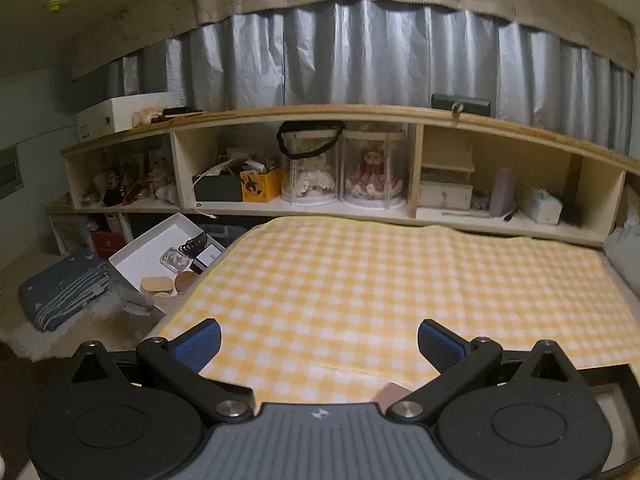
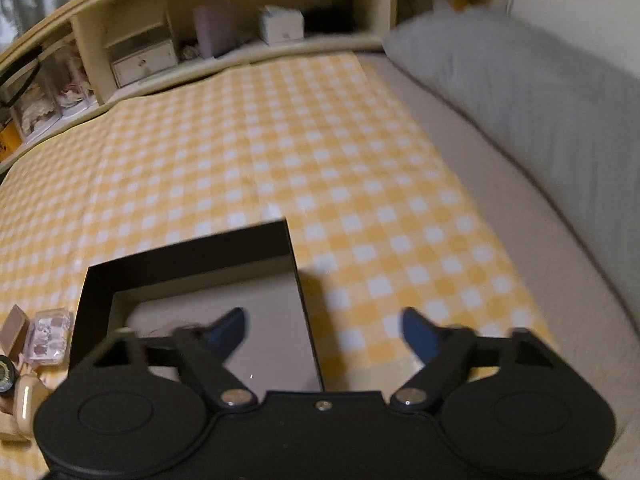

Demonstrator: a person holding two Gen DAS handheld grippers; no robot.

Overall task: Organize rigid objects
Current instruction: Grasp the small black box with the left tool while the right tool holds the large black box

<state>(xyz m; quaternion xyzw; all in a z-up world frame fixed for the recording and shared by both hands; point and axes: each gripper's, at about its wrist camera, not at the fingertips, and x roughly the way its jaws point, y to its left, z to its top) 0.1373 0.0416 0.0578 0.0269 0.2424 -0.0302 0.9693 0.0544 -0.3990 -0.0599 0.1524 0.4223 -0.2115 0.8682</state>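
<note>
My right gripper (image 2: 323, 328) points down at a shallow black box (image 2: 188, 254) with a grey inside, lying on the yellow checked cloth (image 2: 280, 140). Its jaws are open. The left finger hangs over the box's inside, the right finger over the cloth, and the box's right wall (image 2: 306, 312) runs between them, untouched. Left of the box lie a clear case of pinkish pieces (image 2: 50, 334), a small brown block (image 2: 14, 326), a round black item (image 2: 6, 372) and a beige piece (image 2: 26, 400). My left gripper (image 1: 319, 340) is open over the checked cloth (image 1: 380, 280) with nothing between its fingers.
A grey pillow (image 2: 520, 80) lies at the right on the beige sheet (image 2: 540, 280). A wooden shelf (image 1: 320, 114) full of boxes and doll cases runs along the far side. On the floor at left are a white box (image 1: 160, 240) of small items and a folded dark blanket (image 1: 64, 292).
</note>
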